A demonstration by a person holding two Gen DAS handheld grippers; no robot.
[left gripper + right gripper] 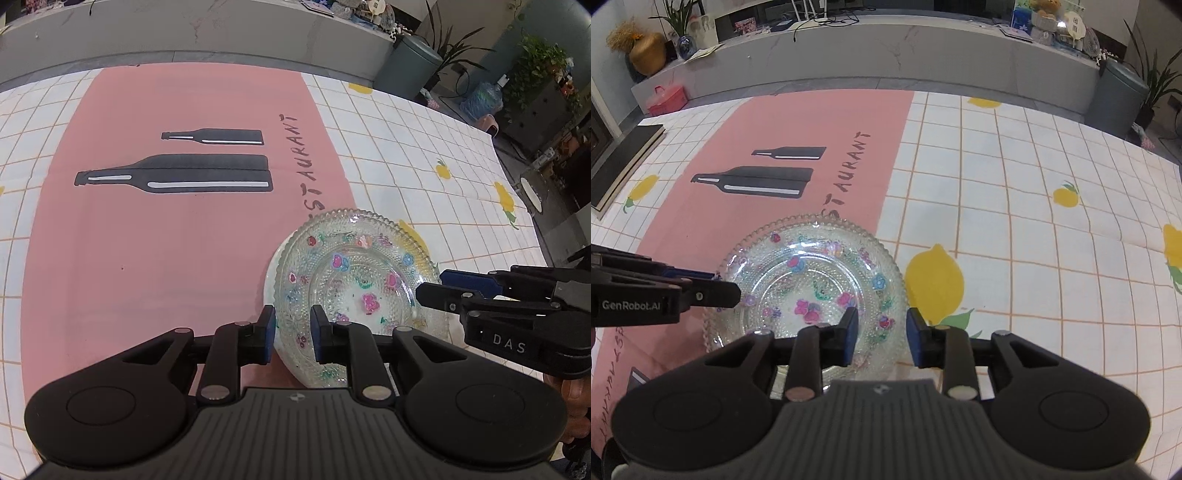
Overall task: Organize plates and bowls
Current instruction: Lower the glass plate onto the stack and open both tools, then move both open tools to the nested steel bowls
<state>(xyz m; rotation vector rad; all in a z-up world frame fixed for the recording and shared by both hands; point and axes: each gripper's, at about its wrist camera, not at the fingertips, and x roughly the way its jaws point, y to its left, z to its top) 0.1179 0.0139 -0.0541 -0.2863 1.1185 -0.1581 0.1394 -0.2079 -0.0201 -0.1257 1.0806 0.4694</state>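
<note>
One table fills both views, spread with a white checked cloth printed with yellow lemons. On it lies one pink mat showing two black bottle shapes and the lettering "RESTAURANT"; a strip of a second pink mat shows at the lower left of the right wrist view. One clear glass plate, beaded along its rim and painted with small coloured flowers, sits over the pink mat's right edge, partly on the checked cloth, with a white edge showing under its left side. There are two grippers. The left gripper straddles the plate's near-left rim with its blue pads a narrow gap apart; whether they press the glass I cannot tell. The right gripper has its jaws parted wider around the plate's near-right rim, the pads clear of the glass and holding nothing
</note>
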